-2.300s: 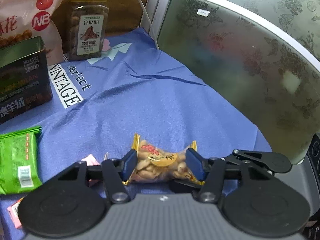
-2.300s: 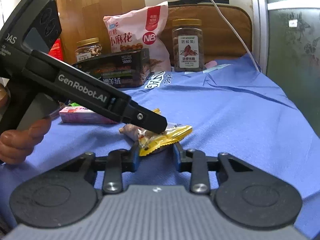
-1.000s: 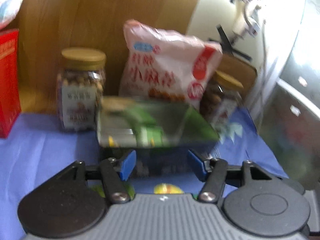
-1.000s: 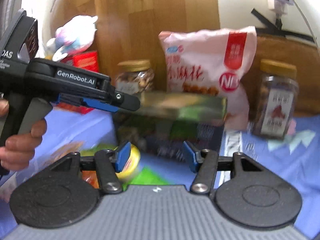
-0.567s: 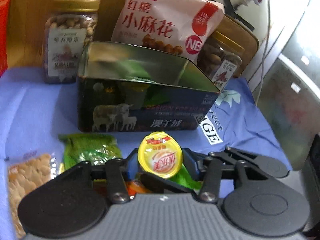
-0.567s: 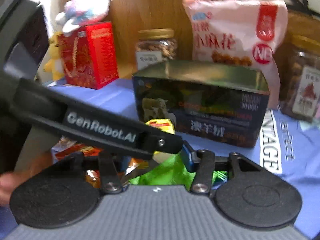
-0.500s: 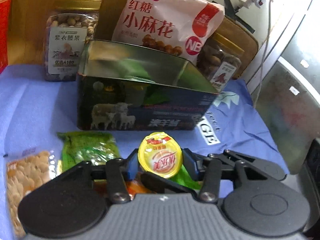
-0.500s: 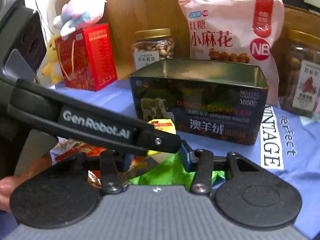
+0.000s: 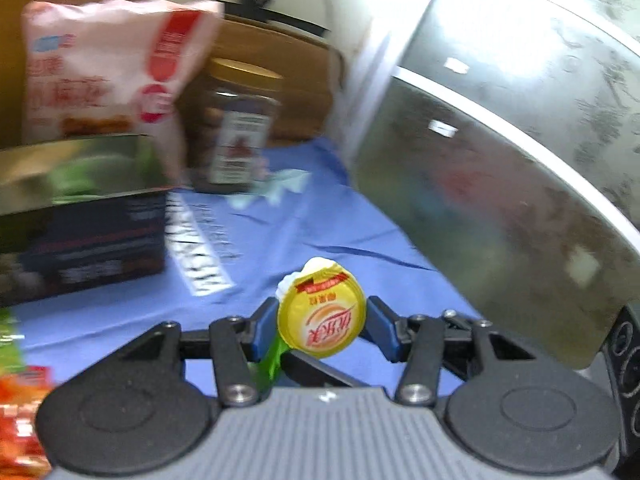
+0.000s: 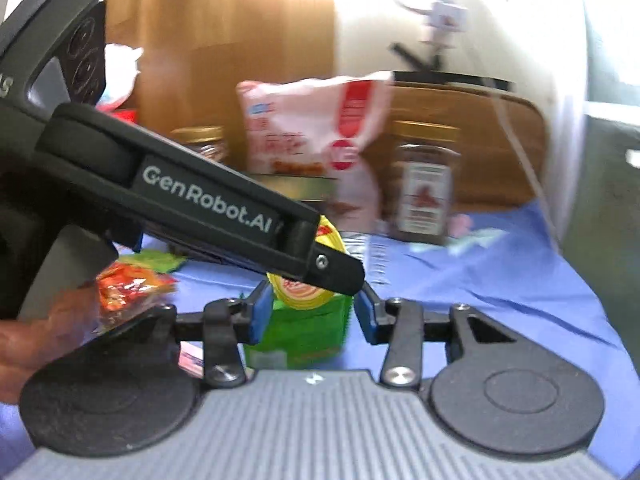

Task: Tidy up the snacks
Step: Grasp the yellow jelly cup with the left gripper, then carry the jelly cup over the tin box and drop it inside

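Jelly cup (image 9: 322, 318) with a yellow foil lid sits clamped between the blue pads of the left gripper (image 9: 322, 326), lifted above the blue cloth (image 9: 340, 220). Half a second earlier the same cup was in those pads right in front of the dark tin box (image 9: 80, 216); now the box lies off to the left and a patterned glass panel (image 9: 520, 160) fills the right side. The right gripper (image 10: 306, 316) has just been closing, and a green packet (image 10: 308, 334) stands between its blue pads; I cannot tell whether they press on it. In the right view the left gripper (image 10: 316, 268) crosses directly above that packet. Counted: one jelly cup, one green packet, one tin box, one pink snack bag (image 9: 104, 68), two jars (image 10: 424, 184) (image 10: 202, 140), one orange wrapper (image 10: 128, 286). Everything is motion-blurred.
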A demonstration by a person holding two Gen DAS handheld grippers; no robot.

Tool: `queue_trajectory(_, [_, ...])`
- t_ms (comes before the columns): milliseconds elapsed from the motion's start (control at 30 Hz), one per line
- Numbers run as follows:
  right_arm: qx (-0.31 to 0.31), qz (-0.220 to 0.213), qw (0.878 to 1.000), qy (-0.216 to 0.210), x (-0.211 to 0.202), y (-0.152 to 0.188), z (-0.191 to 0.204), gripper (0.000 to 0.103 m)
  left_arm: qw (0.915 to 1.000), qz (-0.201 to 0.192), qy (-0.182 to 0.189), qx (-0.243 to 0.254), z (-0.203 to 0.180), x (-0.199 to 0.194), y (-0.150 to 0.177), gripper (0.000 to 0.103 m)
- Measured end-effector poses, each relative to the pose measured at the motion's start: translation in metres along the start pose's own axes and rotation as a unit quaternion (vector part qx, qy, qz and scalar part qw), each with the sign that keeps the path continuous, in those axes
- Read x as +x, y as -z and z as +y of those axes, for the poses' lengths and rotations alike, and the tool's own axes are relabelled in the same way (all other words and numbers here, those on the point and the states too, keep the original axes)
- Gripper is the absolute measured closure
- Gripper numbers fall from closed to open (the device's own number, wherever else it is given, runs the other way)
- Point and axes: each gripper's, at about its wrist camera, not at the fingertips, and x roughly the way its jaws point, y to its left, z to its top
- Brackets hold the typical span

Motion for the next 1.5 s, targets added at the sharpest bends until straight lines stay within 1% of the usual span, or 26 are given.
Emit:
queue_trajectory(33, [0.006, 0.000, 1.000, 0.007, -0.002, 0.004, -0.006, 0.060, 0.9999, 0.007, 0.006, -0.005, -0.004, 0.005, 0.001, 0.056])
queue_trajectory(100, [0.014, 0.008, 1.000, 0.014, -0.003, 0.010, -0.014, 0.060, 0.9998, 0.017, 0.007, -0.002, -0.010, 0.016, 0.004, 0.056])
queue_trajectory(200, [0.034, 0.025, 0.999, 0.008, -0.001, 0.020, -0.020, 0.060, 0.9991, 0.041, 0.002, -0.011, -0.009, 0.028, 0.011, 0.056])
queue_trajectory(300, [0.032, 0.039, 0.999, 0.006, 0.002, 0.027, -0.019, 0.060, 0.9981, 0.060, -0.001, -0.017, -0.005, 0.034, 0.016, 0.056])
queue_trajectory(367, [0.033, 0.044, 0.998, 0.007, 0.003, 0.032, -0.021, 0.060, 0.9978, 0.063, -0.003, -0.017, -0.004, 0.033, 0.020, 0.056])
queue_trajectory(500, [0.045, 0.053, 0.997, 0.017, 0.001, 0.038, -0.028, 0.056, 0.9975, 0.070, -0.003, -0.014, -0.003, 0.039, 0.019, 0.056])
queue_trajectory(667, [0.052, 0.055, 0.997, 0.031, -0.003, 0.041, -0.034, 0.055, 0.9965, 0.083, 0.002, 0.002, -0.009, 0.053, 0.019, 0.055])
queue_trajectory(733, [0.051, 0.056, 0.997, 0.034, -0.001, 0.042, -0.035, 0.055, 0.9960, 0.089, -0.001, 0.006, -0.010, 0.059, 0.020, 0.054])
queue_trajectory(833, [0.047, 0.057, 0.997, 0.034, 0.004, 0.041, -0.036, 0.054, 0.9964, 0.084, -0.013, 0.008, -0.008, 0.062, 0.017, 0.053])
queue_trajectory(933, [0.045, 0.061, 0.997, 0.029, 0.015, 0.039, -0.039, 0.054, 0.9963, 0.085, -0.007, 0.003, -0.004, 0.065, 0.015, 0.053])
queue_trajectory(967, [0.045, 0.063, 0.997, 0.025, 0.018, 0.039, -0.039, 0.054, 0.9962, 0.087, -0.006, 0.006, -0.004, 0.066, 0.014, 0.056])
queue_trajectory(1000, [0.044, 0.064, 0.997, 0.024, 0.019, 0.039, -0.038, 0.062, 0.9960, 0.089, -0.006, 0.010, -0.006, 0.067, 0.015, 0.057])
queue_trajectory(1033, [0.038, 0.060, 0.997, 0.036, 0.018, 0.038, -0.036, 0.070, 0.9962, 0.084, -0.014, 0.017, -0.009, 0.065, 0.015, 0.057])
queue_trajectory(1133, [0.026, 0.032, 0.999, 0.036, 0.003, 0.030, -0.030, 0.070, 0.9974, 0.065, -0.001, 0.031, -0.014, 0.047, 0.012, 0.058])
queue_trajectory(1200, [0.003, 0.012, 0.999, 0.041, -0.004, 0.020, -0.020, 0.070, 0.9983, 0.038, 0.002, 0.045, -0.018, 0.030, 0.008, 0.057])
queue_trajectory(1267, [-0.015, -0.004, 0.999, 0.039, -0.005, 0.010, -0.009, 0.070, 0.9984, 0.010, -0.005, 0.055, -0.018, 0.012, 0.003, 0.057])
queue_trajectory(1400, [-0.043, -0.024, 0.999, 0.007, 0.009, -0.017, 0.009, 0.070, 0.9983, -0.034, -0.026, 0.038, 0.003, -0.020, -0.009, 0.057])
queue_trajectory(1500, [-0.069, -0.031, 0.997, -0.020, 0.036, -0.038, 0.024, 0.070, 0.9970, -0.059, -0.050, 0.009, 0.035, -0.039, -0.024, 0.057])
